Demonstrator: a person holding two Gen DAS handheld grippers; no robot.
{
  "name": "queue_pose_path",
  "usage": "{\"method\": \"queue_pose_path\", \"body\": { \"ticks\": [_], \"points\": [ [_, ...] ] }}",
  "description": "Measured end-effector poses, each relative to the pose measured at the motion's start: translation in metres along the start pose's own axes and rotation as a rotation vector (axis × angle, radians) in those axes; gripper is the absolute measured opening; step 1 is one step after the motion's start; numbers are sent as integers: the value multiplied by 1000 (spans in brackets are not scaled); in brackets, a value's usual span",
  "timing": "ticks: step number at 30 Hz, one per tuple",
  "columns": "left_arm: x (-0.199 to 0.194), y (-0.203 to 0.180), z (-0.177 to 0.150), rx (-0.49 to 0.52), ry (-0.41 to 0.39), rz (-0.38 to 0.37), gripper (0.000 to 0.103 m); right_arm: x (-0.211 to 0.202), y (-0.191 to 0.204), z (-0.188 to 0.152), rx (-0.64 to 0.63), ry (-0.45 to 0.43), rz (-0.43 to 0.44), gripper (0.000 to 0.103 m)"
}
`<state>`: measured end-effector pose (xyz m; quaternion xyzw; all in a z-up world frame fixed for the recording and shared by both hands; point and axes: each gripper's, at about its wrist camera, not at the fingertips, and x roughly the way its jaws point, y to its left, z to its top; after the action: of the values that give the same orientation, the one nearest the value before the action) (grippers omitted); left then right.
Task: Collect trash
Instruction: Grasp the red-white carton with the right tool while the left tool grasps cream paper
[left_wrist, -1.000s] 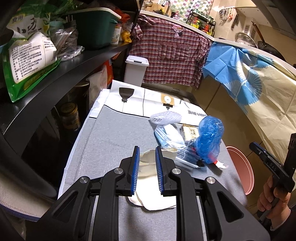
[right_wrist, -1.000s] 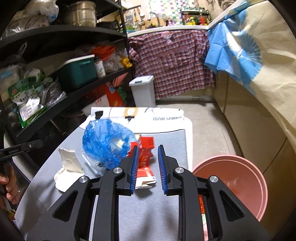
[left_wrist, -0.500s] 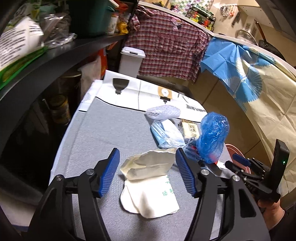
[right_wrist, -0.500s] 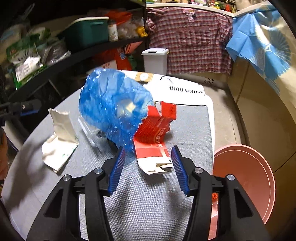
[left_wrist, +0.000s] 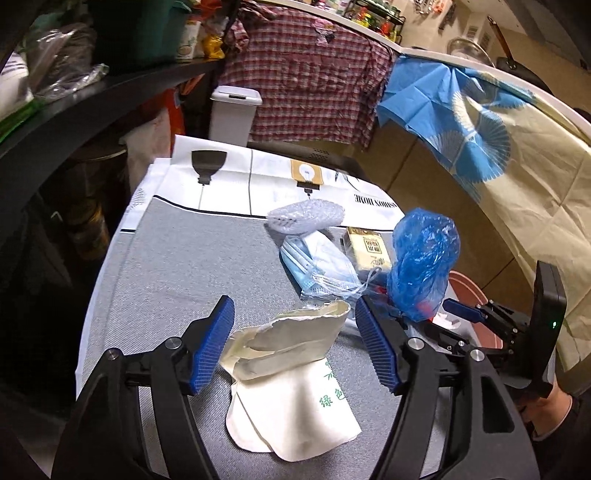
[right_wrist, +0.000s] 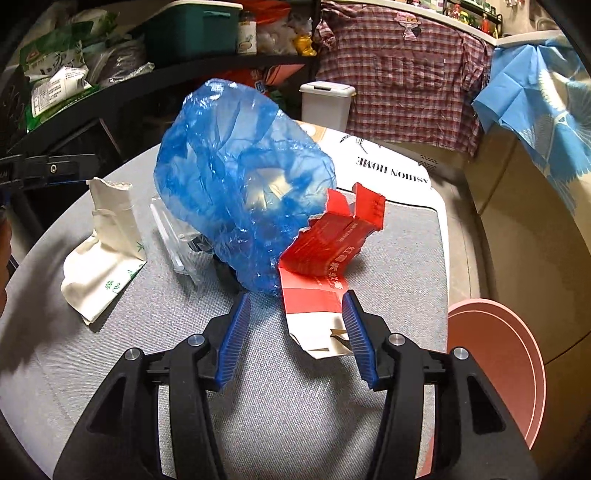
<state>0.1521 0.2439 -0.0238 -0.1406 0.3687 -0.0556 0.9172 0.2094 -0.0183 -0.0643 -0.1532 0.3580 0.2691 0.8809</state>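
Note:
My left gripper (left_wrist: 295, 343) is open, its jaws on either side of a torn cream paper bag (left_wrist: 291, 373) lying on the grey mat. My right gripper (right_wrist: 295, 332) is open around the near end of a flattened red and white carton (right_wrist: 325, 266). A crumpled blue plastic bag (right_wrist: 240, 184) stands just behind the carton; it also shows in the left wrist view (left_wrist: 424, 266). Face masks (left_wrist: 317, 266), a bubble-wrap piece (left_wrist: 306, 219) and a small yellow box (left_wrist: 369, 251) lie further back. The paper bag also shows in the right wrist view (right_wrist: 107, 251).
A pink bin (right_wrist: 495, 369) stands on the floor to the right of the table. A white lidded bin (left_wrist: 234, 114) stands beyond the table's far end. Black shelves (left_wrist: 92, 99) loaded with packets run along the left. Cloths hang over the counter (left_wrist: 480, 122) on the right.
Both grippers have opened from shut and moved forward, the left around the paper bag, the right around the red carton.

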Motion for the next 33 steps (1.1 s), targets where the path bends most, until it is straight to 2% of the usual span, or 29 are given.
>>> {"method": "queue_pose_path", "body": {
  "ticks": [7,12,14,18,21,23,24,29,33],
  "points": [
    [8,-4,-3,37,52,-27,65,5,-2,-1,12,17,-3,51],
    [6,4,-6,27,79,-18,48,9,-5,-1,25,39,0,40],
    [3,4,-8,35,85,-10,35,9,-6,-1,29,45,-1,30],
    [-2,1,-11,69,100,12,27,3,-9,-2,27,38,8,23],
    [-6,-3,-13,95,104,31,17,-3,-9,-4,20,31,6,15],
    [-10,-3,-14,100,104,39,10,-8,-10,-4,19,25,7,3],
    [-12,-4,-15,102,104,45,9,-11,-11,-5,21,23,5,1],
    [-23,-10,-17,126,94,61,1,-25,-14,-7,42,4,9,0],
    [-35,-13,-18,130,78,74,1,-36,-15,-8,49,-14,9,0]
  ]
}}
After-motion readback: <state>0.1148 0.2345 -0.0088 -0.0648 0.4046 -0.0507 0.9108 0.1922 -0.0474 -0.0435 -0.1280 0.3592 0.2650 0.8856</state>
